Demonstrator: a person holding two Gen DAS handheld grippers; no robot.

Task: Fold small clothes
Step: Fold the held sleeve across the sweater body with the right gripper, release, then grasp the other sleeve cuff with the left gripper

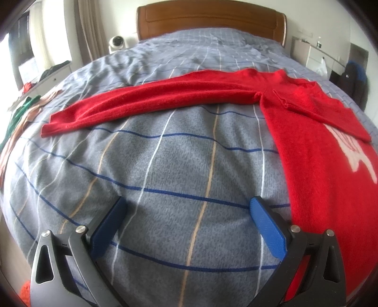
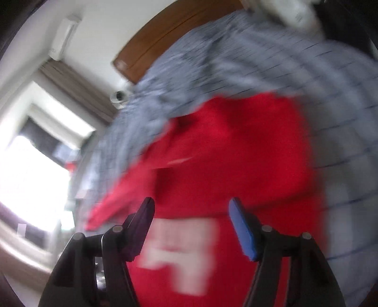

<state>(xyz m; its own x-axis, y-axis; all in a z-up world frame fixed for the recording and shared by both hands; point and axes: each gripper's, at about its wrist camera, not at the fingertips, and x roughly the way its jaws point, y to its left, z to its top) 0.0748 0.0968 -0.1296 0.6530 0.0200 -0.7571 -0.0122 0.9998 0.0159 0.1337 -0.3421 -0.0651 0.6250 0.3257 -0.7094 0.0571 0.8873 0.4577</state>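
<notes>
A red knitted sweater [image 1: 319, 146] with a white print lies flat on the bed. Its left sleeve [image 1: 151, 101] stretches out to the left; the other sleeve is folded across the chest. My left gripper [image 1: 186, 210] is open and empty, low over the bedspread just left of the sweater's body. In the right wrist view, which is blurred, the sweater [image 2: 236, 153] fills the middle with its white print [image 2: 179, 255] close below. My right gripper [image 2: 191, 207] is open and empty above the sweater's body.
The bed has a grey checked bedspread [image 1: 165, 170] and a wooden headboard [image 1: 210, 19]. Other clothes, green and pink [image 1: 23, 111], lie at the bed's left edge. A white round device [image 1: 117, 43] stands left of the headboard. A window [image 2: 30, 170] is at the left.
</notes>
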